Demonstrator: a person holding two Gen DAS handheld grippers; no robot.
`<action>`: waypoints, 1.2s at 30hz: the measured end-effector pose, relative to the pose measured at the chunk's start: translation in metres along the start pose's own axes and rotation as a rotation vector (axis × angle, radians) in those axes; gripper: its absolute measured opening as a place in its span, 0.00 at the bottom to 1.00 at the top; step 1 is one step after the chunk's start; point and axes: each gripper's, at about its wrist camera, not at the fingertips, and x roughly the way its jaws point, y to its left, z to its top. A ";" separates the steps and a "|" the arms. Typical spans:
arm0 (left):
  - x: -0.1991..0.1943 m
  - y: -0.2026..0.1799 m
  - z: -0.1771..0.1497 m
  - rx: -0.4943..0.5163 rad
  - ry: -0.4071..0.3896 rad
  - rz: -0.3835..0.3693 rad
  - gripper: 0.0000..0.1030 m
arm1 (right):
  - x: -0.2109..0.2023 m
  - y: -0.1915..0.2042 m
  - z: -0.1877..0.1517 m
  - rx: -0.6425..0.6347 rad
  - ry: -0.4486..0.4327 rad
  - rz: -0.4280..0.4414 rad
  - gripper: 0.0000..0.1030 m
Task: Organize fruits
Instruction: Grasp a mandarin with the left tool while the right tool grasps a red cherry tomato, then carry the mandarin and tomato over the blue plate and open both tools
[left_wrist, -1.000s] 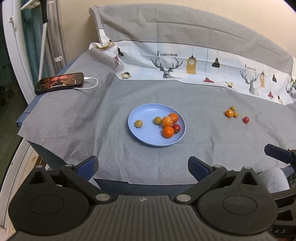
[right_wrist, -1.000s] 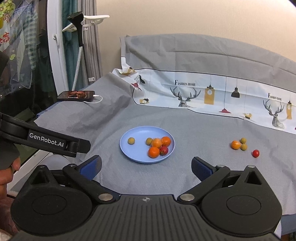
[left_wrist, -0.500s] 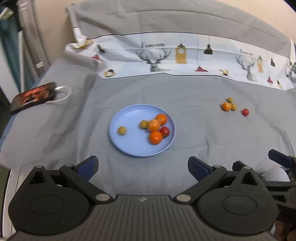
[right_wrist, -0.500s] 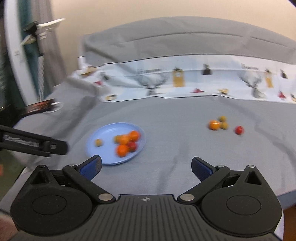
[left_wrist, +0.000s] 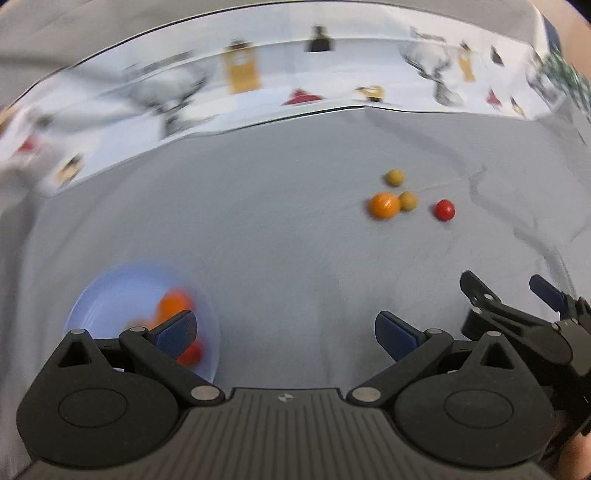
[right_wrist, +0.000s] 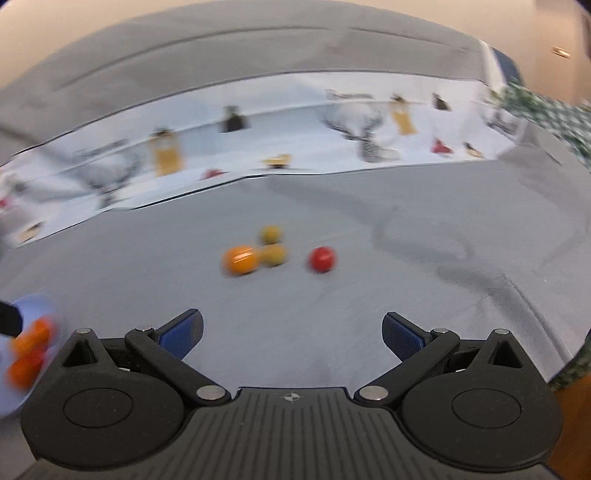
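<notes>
Soft, even indoor light fills both my views, with faint shadows and no glare. Motion blur smears the printed cloth band (left_wrist: 258, 74) and the blue plate (left_wrist: 110, 295); the loose fruits (right_wrist: 273, 251) streak sideways. Fisheye bending curves every edge. My hand-held gripper bodies stay sharp.

A grey cloth (left_wrist: 280, 229) covers the supporting surface. Directly on it lie a blue plate (left_wrist: 110, 291), an orange fruit (left_wrist: 384, 205) touching a yellow-green fruit (left_wrist: 408, 201), a second yellow-green fruit (left_wrist: 393, 177) just beside them, and a red fruit (left_wrist: 444, 209) nearby.
</notes>
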 end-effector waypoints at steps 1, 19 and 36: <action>0.015 -0.009 0.012 0.024 -0.005 -0.006 1.00 | 0.016 -0.004 0.003 0.015 -0.002 -0.025 0.99; 0.220 -0.087 0.115 0.143 0.166 -0.098 0.99 | 0.184 -0.023 0.024 -0.057 0.042 -0.080 0.99; 0.114 -0.022 0.056 -0.029 0.123 -0.137 0.36 | 0.155 -0.042 0.039 0.018 -0.090 -0.149 0.30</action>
